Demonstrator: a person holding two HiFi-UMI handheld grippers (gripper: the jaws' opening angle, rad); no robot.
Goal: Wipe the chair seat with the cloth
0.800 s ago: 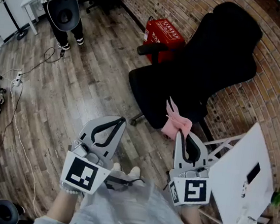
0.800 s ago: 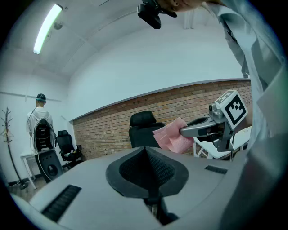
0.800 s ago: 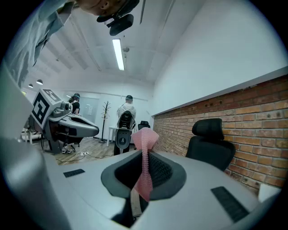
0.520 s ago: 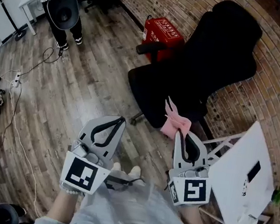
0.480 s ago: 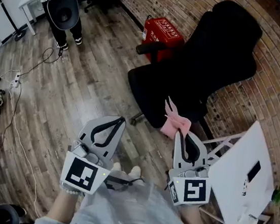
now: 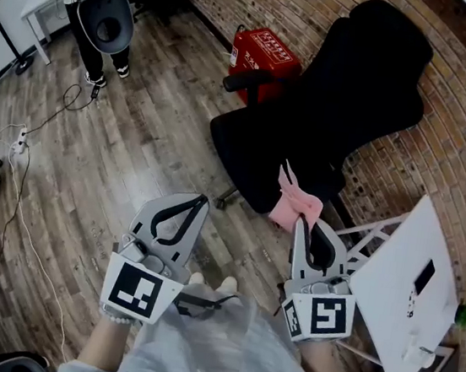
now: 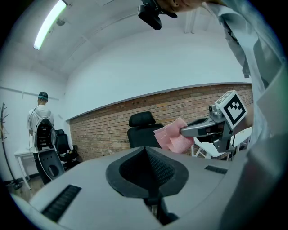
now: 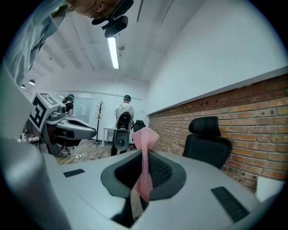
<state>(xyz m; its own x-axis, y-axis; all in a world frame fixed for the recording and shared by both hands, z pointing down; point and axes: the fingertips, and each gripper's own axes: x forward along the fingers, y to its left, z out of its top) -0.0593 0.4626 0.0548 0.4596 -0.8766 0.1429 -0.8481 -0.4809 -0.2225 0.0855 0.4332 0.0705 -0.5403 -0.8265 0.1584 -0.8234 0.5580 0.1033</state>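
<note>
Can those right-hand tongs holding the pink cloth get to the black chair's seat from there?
Probably yes: the right tongs hold the pink cloth close by the chair seat, with nothing visible between them.

Left tool (image 7: 145,149) jaws together; pink cloth (image 7: 172,135) beside black chair (image 7: 141,120).

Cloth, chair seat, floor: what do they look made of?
Cloth: pink textile with a fine bumpy weave, probably microfibre or waffle knit. It is soft enough to fold and flop.
Chair seat: matte black upholstery with no shine. Whether it is fabric or mesh cannot be told.
Floor: grey-brown planks with visible grain and seams. It could be wood or wood-look laminate.
</note>
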